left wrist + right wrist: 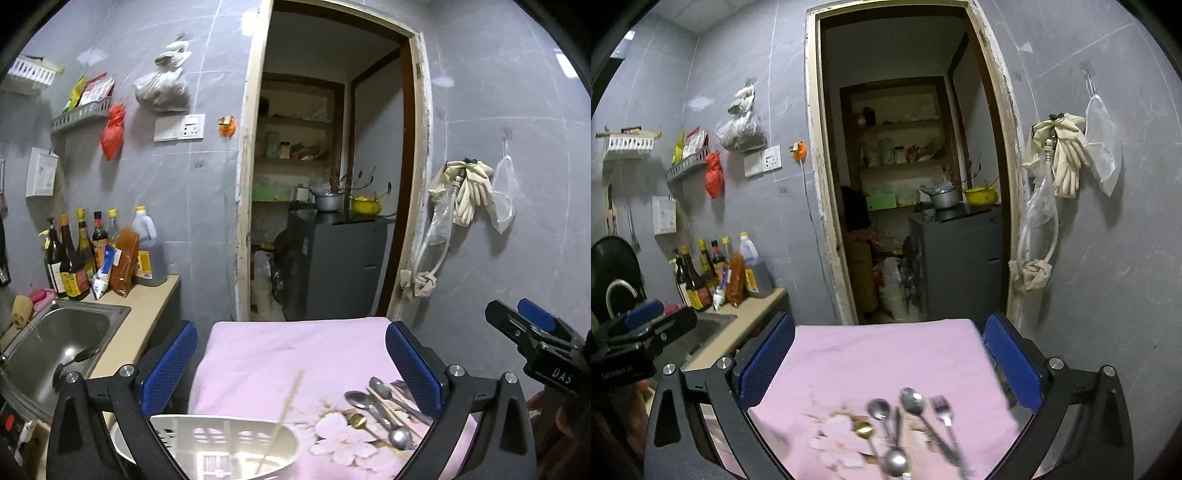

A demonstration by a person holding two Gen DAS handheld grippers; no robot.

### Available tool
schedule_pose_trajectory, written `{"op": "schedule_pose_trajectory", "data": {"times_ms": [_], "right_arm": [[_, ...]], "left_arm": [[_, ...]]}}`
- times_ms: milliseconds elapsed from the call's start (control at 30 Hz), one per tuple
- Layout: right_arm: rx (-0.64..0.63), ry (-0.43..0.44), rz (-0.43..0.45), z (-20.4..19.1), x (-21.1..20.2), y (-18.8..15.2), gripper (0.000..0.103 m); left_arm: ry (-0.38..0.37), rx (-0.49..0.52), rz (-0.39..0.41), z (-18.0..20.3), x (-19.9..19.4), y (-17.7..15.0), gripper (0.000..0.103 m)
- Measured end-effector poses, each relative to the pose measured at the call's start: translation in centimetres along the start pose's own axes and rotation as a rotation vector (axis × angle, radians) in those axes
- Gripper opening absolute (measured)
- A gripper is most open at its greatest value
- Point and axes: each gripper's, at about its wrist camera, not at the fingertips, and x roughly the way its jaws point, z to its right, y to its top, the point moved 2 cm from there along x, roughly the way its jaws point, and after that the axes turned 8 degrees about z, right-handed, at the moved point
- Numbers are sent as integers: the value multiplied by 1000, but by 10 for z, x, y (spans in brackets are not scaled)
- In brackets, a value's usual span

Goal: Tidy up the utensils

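Your right gripper (532,332) reads "DAS" | both grippers (886,365) gape empty | steel spoons (384,410) on pink floral cloth (288,354) | slotted white basket (221,439)

A pink floral cloth (280,354) covers the table. Near its front edge on the left stands a white slotted utensil basket (221,439). A heap of spoons and forks (384,410) with chopsticks lies toward the front right corner.

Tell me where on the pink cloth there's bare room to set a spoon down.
The far half of the cloth is bare, from its back edge by the doorway down to the chopstick tip. Near right is crowded: the utensil pile lies there. Near left holds the white basket.
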Motion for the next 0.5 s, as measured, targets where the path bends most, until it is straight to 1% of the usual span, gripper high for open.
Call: {"op": "schedule_pose_trajectory", "data": {"times_ms": [100,267,400,500], "right_arm": [[-12,9,-25,24,4,-3,102],[-19,13,-88,64,24,-19,102],[-11,14,-142,101,48,-39,102],[-9,38,-190,120,70,-55,102]], "left_arm": [[5,-2,-5,23,5,-5,103],[1,27,-52,58,24,-19,103],[5,43,-95,83,39,-35,103],[21,34,-138,99,55,-52,103]]}}
